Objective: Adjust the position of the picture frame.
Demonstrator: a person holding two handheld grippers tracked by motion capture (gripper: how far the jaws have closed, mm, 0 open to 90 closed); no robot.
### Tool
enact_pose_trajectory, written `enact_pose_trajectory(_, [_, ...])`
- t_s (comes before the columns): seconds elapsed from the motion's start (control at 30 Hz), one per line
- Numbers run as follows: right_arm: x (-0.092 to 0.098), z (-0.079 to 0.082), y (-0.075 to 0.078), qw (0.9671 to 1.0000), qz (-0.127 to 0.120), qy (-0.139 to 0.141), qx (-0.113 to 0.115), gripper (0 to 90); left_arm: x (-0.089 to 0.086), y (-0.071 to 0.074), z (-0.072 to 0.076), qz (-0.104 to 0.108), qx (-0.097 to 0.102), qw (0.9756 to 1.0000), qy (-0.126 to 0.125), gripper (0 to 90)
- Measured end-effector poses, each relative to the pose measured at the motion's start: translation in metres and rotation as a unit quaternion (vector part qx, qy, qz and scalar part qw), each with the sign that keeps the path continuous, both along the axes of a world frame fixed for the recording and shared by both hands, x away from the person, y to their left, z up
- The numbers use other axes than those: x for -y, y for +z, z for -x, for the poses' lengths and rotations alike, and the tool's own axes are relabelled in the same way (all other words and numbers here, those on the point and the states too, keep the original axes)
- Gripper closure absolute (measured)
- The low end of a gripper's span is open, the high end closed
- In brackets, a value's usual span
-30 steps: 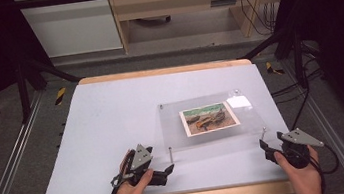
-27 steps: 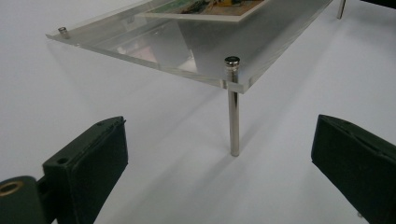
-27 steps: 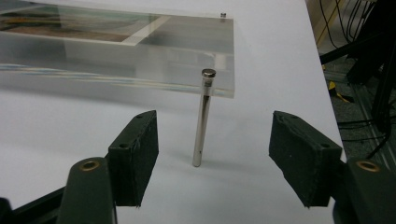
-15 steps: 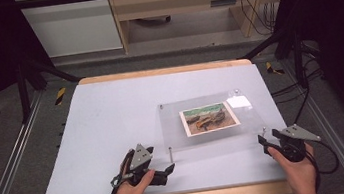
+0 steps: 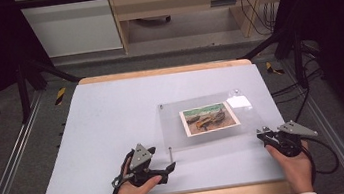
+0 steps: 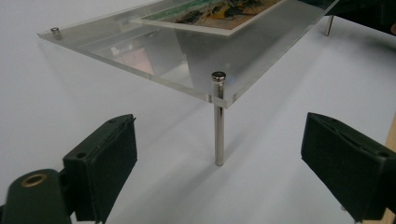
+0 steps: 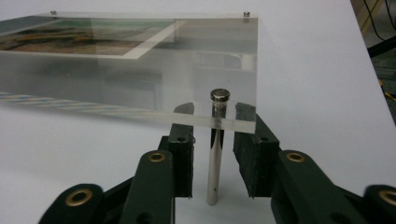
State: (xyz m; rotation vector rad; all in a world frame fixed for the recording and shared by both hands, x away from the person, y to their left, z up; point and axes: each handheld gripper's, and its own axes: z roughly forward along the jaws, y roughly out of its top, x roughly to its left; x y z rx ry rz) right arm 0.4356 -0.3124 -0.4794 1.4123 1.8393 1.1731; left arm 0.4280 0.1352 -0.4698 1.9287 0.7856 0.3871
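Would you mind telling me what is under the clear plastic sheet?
Under the clear sheet lie a printed picture and bare white table; metal legs hold it up. The picture's underside is hidden.

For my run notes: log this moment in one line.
left claw open before post | right claw closing around corner post, not yet touching | acrylic frame on table

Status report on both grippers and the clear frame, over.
Left gripper open, short of near-left post. Right gripper has just been closing around near-right post, pads not touching. Acrylic frame standing on table. Nothing in the way.
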Motion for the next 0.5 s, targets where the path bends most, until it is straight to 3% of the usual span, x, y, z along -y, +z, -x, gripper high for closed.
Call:
enact_pose_trajectory(0.33, [-0.0005,-0.0057,-0.0001,0.9998,-0.006,0.016,0.008,77.9,0.0015,0.0003,0.001,-0.004,0.002,1.0,0.008,19.7])
enact_pose_trajectory(0.5, [0.0009,-0.0049,0.0066,0.9995,-0.023,0.013,0.021,82.3,0.0004,0.0003,-0.0026,0.002,0.002,0.9998,0.021,24.4])
